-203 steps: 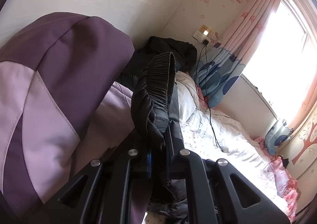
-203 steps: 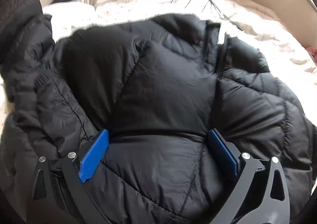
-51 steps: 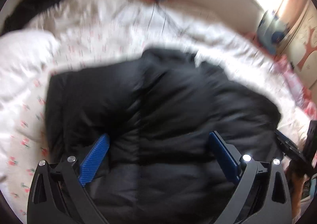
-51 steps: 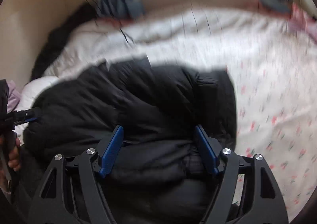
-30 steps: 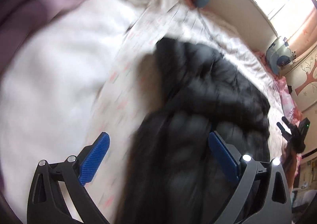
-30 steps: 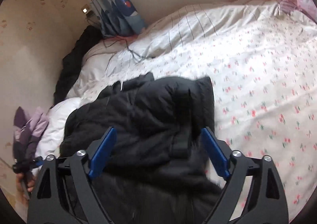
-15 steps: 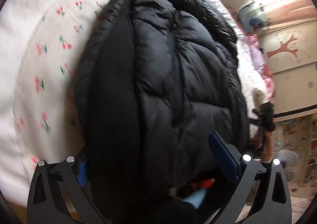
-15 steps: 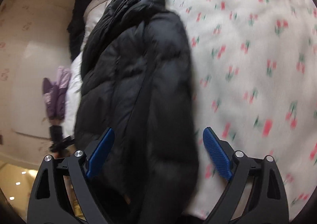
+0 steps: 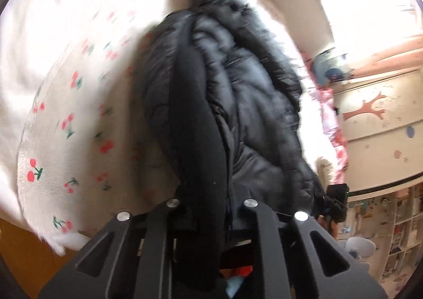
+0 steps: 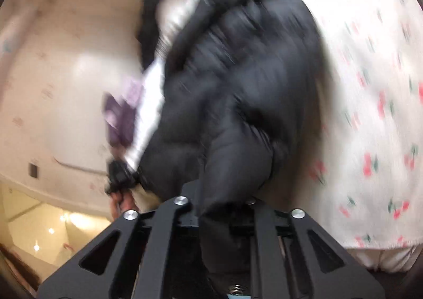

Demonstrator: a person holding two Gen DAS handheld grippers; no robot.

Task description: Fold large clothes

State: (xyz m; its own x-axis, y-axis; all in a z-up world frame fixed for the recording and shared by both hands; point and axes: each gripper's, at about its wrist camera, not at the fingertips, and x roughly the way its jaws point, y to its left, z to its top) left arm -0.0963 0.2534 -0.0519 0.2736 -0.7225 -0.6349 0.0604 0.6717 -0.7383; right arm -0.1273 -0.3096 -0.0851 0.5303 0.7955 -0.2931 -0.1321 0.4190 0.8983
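A black puffer jacket (image 9: pixel 238 103), bulky and quilted, is seen lying lengthwise on a cherry-print bedspread (image 9: pixel 66 119), its near edge gathered at the bed's edge. Its hem is being clamped by the closing left gripper (image 9: pixel 211 209) and pinched by the clenched right gripper (image 10: pixel 219 204). The fold appears only partly made; further folding is judged to remain.

Your left wrist view looks close along the black jacket (image 9: pixel 238 103) across the bed (image 9: pixel 66 114); your right wrist view faces it from the opposite end.
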